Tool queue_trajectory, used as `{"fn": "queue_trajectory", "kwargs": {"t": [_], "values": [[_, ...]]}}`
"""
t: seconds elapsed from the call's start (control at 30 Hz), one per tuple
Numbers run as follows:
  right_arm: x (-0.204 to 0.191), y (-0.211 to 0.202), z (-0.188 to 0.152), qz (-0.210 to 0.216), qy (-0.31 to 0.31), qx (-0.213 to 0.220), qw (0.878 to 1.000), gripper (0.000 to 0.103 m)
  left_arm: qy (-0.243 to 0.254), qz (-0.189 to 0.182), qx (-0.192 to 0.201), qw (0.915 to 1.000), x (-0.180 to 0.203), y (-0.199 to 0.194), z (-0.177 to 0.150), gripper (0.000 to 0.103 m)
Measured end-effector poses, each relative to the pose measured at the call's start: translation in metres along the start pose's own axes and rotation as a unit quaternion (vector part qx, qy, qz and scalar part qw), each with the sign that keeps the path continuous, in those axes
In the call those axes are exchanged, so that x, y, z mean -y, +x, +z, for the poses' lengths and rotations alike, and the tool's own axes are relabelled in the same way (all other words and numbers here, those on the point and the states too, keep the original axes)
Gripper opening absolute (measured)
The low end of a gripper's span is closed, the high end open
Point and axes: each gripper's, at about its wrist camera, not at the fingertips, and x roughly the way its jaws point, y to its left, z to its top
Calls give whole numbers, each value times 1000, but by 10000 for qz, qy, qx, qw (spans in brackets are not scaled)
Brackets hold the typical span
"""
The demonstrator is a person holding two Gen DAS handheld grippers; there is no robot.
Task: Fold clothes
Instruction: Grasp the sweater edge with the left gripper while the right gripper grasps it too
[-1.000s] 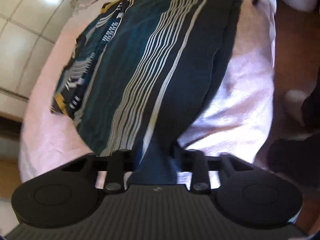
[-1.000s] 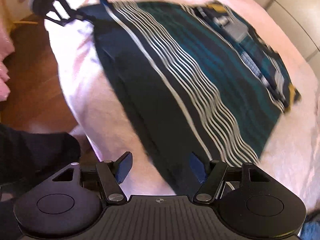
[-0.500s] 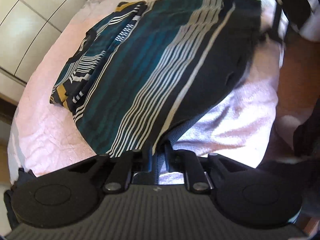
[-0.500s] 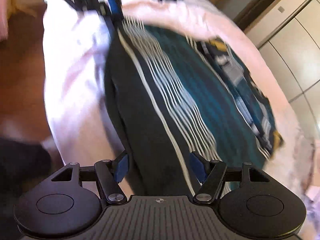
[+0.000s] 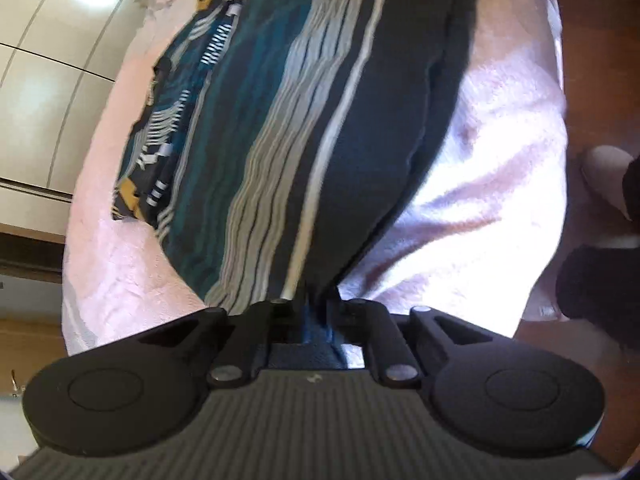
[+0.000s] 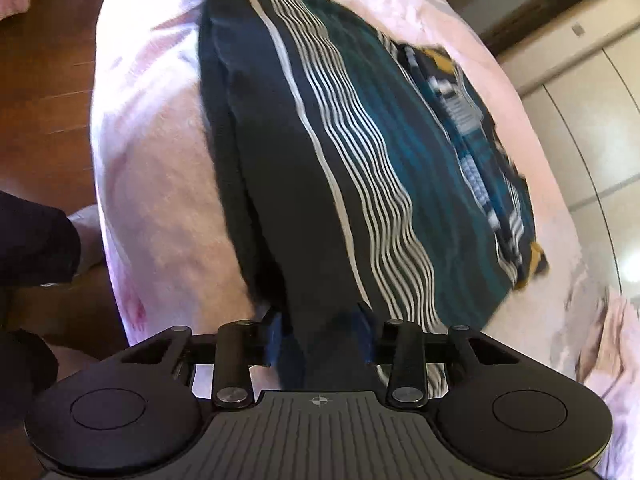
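At the bottom of the left wrist view, the left gripper (image 5: 316, 312) is clenched tight on the near corner of the striped garment (image 5: 304, 128), the dark cloth bunched into a narrow pinch between its jaws, which have just been closing. In the right wrist view, the right gripper (image 6: 320, 332) has the dark hem of the same garment between its fingers (image 6: 365, 332); its jaws have just been closing too, and the blue pads sit against the fold on both sides, grasping it.

From both grippers the garment runs up the middle of each frame: a black band nearest the edge, then thin white stripes, then teal. It lies spread flat on a pink bedspread (image 5: 492, 184), with a patterned part in yellow and white at the far end, at upper left in the left view and right of centre in the right view.

Beyond the bed, pale cupboard doors (image 5: 48, 80) fill the left view's upper left. A wooden floor (image 6: 44, 92) shows on the left of the right view.
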Motion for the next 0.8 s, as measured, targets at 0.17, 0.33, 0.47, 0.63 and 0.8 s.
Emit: {"fn": "queue_trajectory", "kwargs": {"t": [0.17,0.33,0.47,0.63,0.8], "values": [[-5,3,2,-31,-146,-33,9999,37,-532,-141,32,9985,-18,-3,-2,9],[-5,-8,-10,-165,-26,-168,9997,37,-511,-79,-39,9987,-14,-2,-5,19],[-24,-16,2,-158,-57,172,9997,38,-244,114,-29,9996,2,1,-4,30],[-44,-5,24,-369,-121,511,9979,38,-39,321,85,9994,18,6,-2,32],[-37,9,8,-866,-233,307,9955,38,296,831,111,9960,28,10,-10,33]]}}
